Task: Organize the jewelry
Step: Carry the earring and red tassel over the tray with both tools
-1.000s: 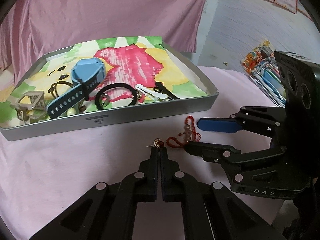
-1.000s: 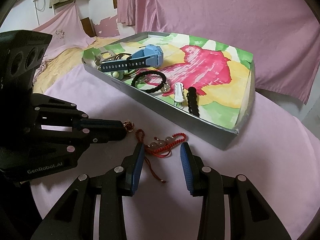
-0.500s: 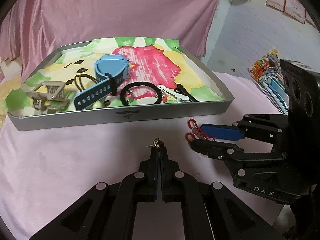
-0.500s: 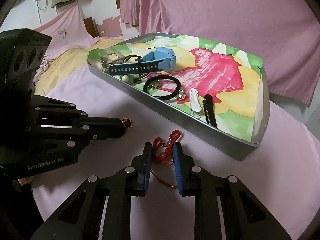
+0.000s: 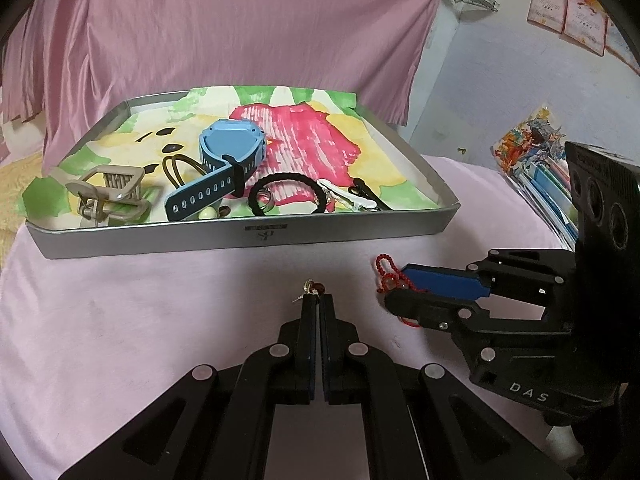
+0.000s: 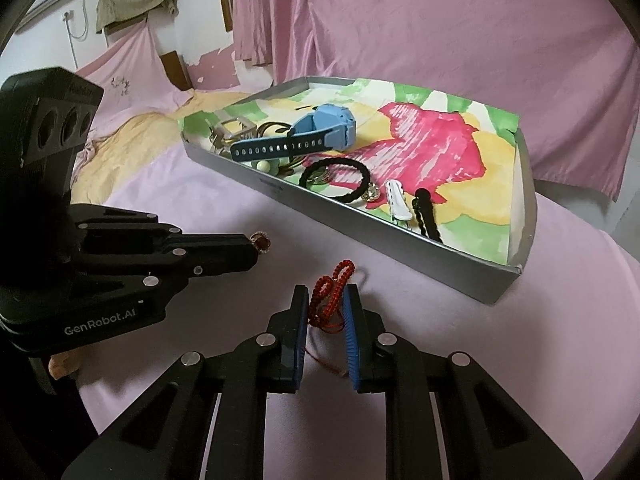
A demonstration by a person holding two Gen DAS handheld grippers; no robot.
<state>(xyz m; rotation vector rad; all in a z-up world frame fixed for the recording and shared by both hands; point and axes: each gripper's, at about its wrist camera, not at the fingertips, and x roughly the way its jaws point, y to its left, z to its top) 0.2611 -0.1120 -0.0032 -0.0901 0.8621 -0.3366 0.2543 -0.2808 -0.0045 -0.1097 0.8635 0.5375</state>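
Observation:
My left gripper (image 5: 319, 300) is shut on a small red-stone earring (image 5: 310, 288), held above the pink cloth in front of the tray; it also shows in the right wrist view (image 6: 261, 242). My right gripper (image 6: 325, 300) is shut on a red beaded bracelet (image 6: 334, 284), which bunches up between the blue pads and hangs clear of the cloth; it also shows in the left wrist view (image 5: 386, 276). The grey tray (image 5: 256, 238) with a flower-painted liner holds a blue watch (image 5: 228, 160), a black hair tie (image 5: 286, 194), a beige claw clip (image 5: 110, 194) and hair clips.
The pink cloth (image 5: 120, 320) covers the table around the tray. A stack of colourful booklets (image 5: 536, 168) lies at the right edge. Pink drapes hang behind the tray. A yellow blanket (image 6: 132, 136) lies to the far left in the right wrist view.
My right gripper closed on the red bracelet and lifted it off the cloth. Both grippers rose and drew back a little from the tray. The left gripper stayed shut on the earring.

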